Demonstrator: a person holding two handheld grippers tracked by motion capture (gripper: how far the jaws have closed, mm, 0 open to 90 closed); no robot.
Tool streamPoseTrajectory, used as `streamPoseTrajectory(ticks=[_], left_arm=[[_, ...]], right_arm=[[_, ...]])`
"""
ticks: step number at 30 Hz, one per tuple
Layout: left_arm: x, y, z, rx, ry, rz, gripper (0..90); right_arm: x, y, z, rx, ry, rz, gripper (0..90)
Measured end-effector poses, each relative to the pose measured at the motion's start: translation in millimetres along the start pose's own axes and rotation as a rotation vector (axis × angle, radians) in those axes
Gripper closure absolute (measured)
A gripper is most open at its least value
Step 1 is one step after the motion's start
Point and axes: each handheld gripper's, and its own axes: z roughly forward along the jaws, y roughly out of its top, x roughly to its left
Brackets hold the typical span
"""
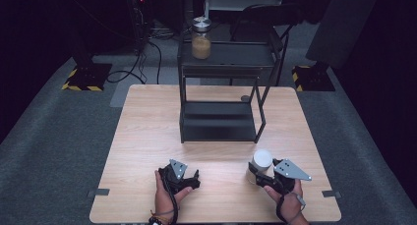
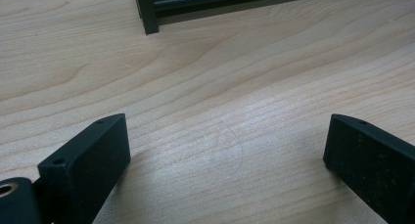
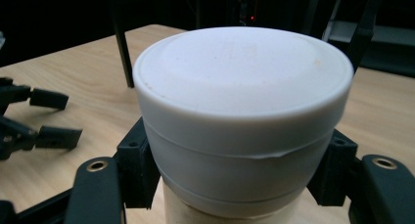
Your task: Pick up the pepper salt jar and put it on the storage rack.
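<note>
Hands at the near edge of the wooden counter (image 1: 147,117) frame the scene, one gripper in each. Beyond them a black two-tier shelf (image 1: 220,118) stands at the far middle of the counter, with a second jar (image 1: 201,40) of tan contents on its top tier. Near right, a white-lidded jar (image 1: 261,165) sits gripped just below its lid in the right gripper (image 3: 240,185), both pads pressed against its sides. Near left, the left gripper (image 1: 183,176) rests low over bare wood, jaws spread wide and holding nothing, well apart from the jar.

Likely a lift toward the shelf is under way; done well, that means keeping the jar upright, the squeeze steady, and raising it clear of the counter before carrying it far and left, minding the shelf's front posts. The right hand (image 1: 287,203) reaches in from the near edge, its gripper angled forward and left around the jar. The left hand (image 1: 166,198) lies flat and idle.
</note>
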Motion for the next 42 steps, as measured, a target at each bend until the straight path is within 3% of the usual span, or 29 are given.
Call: streamPoseTrajectory(ticks=[15,24,42], left_arm=[[-0.1,0.0,0.1,0.000,0.000,0.000,3.1],[0.0,0.1,0.0,0.000,0.000,0.000,3.1],[-0.2,0.0,0.0,0.000,0.000,0.000,3.1]], right_arm=[[-4.4,72.5,23.1,-0.113,-0.023,-0.052,34.2],[-7.2,119.0,34.9,-0.178,-0.059,-0.046,34.2],[-11.9,174.6,52.2,-0.224,-0.098,-0.082,34.1]])
